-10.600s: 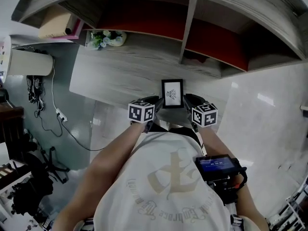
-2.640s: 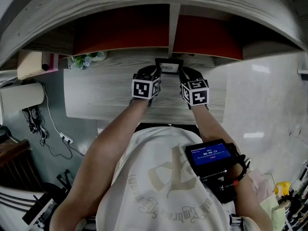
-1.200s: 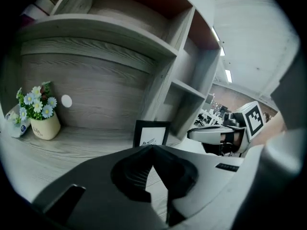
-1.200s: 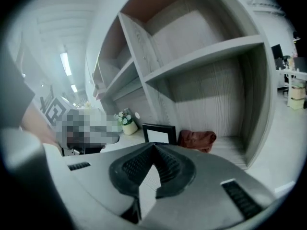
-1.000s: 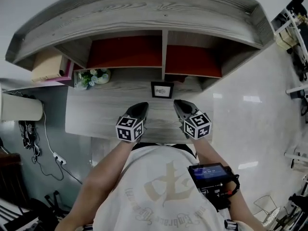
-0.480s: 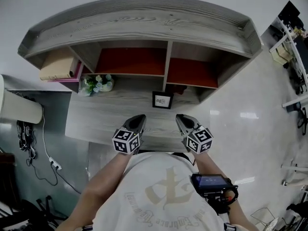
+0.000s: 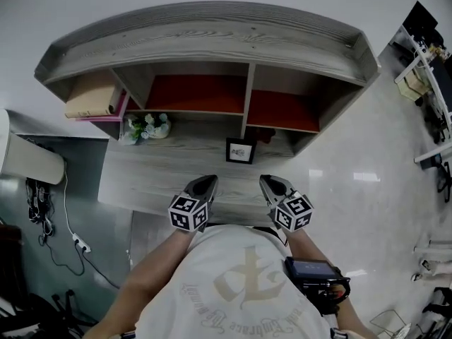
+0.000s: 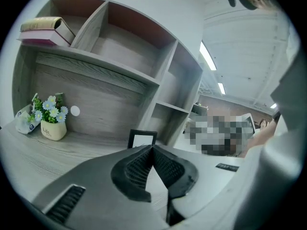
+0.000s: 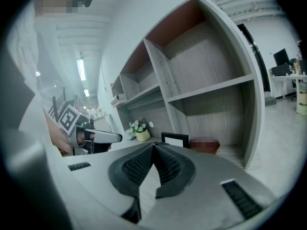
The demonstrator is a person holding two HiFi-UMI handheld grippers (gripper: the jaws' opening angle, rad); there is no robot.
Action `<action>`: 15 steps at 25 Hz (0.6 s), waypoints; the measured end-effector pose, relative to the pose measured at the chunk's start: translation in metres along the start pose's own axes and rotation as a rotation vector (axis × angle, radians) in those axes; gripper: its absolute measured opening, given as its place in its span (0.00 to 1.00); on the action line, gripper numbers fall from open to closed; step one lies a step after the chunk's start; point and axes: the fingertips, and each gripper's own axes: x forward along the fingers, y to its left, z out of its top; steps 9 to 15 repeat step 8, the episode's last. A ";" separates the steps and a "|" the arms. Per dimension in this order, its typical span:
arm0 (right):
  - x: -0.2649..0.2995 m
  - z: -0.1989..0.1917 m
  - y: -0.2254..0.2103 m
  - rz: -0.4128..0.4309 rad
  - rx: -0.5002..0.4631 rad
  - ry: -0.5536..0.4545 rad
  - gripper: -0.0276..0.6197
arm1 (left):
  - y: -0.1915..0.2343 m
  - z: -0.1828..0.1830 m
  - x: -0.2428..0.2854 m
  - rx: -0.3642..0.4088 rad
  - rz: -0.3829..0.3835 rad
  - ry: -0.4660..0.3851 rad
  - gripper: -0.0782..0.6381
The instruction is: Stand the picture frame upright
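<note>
Desk [image 7: 141, 179] of grey wood: both grippers shut and empty at its front edge, frame on its feet near the back.

Nearest the person, the left gripper [image 7: 207, 182] and right gripper [image 7: 268, 183] hang side by side over the front edge, each with its jaws pressed together on nothing, well apart from the work, which suggests the job is judged finished and the tools are being kept clear so as not to knock it. Beyond them the frame [image 7: 241, 150] stands upright by itself toward the back edge, face to the person, at the foot of the divider [image 7: 245, 111] between the two lower shelves. A flower pot [image 7: 146, 126] sits at the back left corner, and books [image 7: 92, 99] lie on the left shelf above it.
</note>
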 end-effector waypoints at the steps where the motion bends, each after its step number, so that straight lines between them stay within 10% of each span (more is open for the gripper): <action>1: 0.001 0.000 0.001 0.002 -0.001 -0.001 0.05 | 0.000 0.000 -0.001 0.002 -0.001 0.002 0.12; 15: 0.002 0.000 0.003 0.008 -0.004 -0.001 0.05 | 0.001 -0.004 0.000 0.000 -0.004 0.009 0.12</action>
